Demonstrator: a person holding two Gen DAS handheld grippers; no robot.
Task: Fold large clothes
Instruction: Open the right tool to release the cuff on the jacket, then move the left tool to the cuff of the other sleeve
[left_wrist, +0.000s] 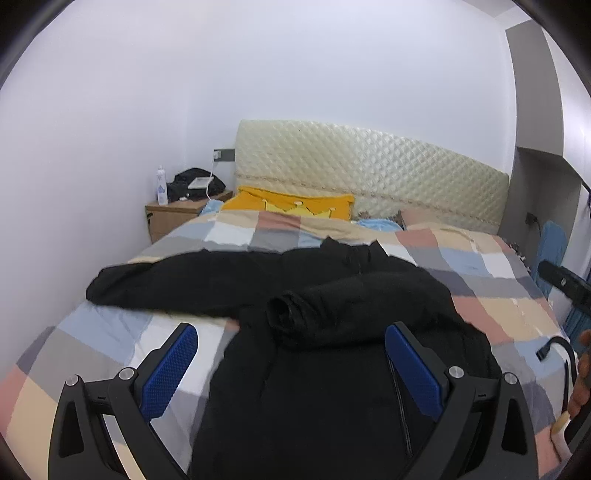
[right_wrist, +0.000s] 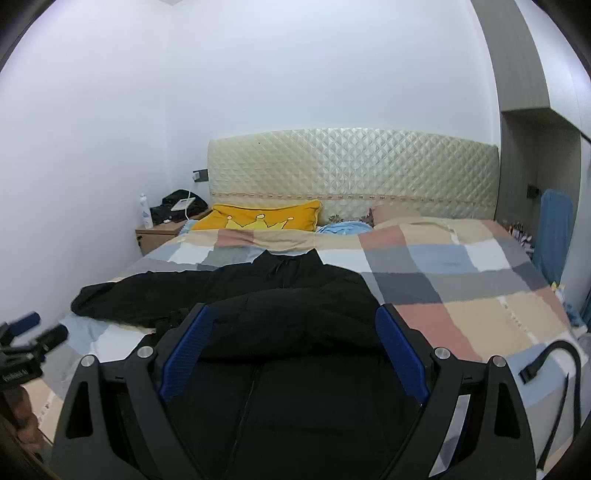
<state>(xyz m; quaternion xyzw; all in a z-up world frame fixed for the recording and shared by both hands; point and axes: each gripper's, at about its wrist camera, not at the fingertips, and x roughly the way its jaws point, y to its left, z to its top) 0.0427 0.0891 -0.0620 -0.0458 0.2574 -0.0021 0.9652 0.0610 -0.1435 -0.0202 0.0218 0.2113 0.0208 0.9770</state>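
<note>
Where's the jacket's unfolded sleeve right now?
In both wrist views the unfolded sleeve stretches out to the left across the checked quilt, ahead of the open left gripper, toward the wall side below the nightstand.

Yellow crown pillow (right_wrist: 258, 219) against quilted headboard (right_wrist: 354, 173); spray bottle (left_wrist: 161, 185) on nightstand (left_wrist: 173, 218).

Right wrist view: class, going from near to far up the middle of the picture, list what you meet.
right tool → black jacket → checked quilt → yellow crown pillow → quilted headboard → white wall
</note>
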